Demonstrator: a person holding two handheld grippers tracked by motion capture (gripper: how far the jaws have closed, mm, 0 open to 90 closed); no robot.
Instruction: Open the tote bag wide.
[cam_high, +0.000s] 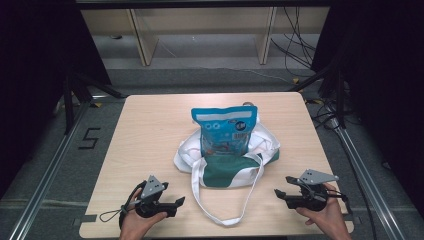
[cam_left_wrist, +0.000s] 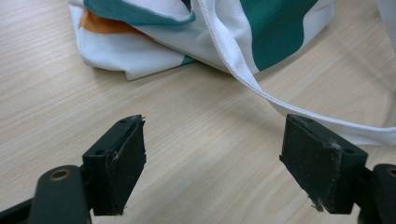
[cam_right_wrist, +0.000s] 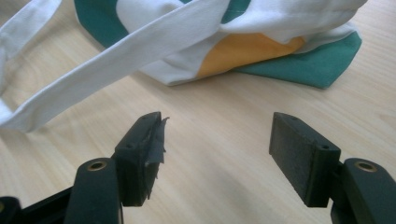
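A blue snack bag stands upright in a crumpled white and green cloth tote bag at the table's middle. The tote's white strap loops toward the front edge. My left gripper rests at the front left, open and empty, pointing right at the strap. In the left gripper view the tote lies ahead and its strap runs just past the right pad. My right gripper sits at the front right, open and empty, facing the tote with the strap to its left.
The light wooden table has bare surface on both sides of the tote. Behind the table stand wooden shelf legs and loose cables on the floor. Metal rails run along both sides.
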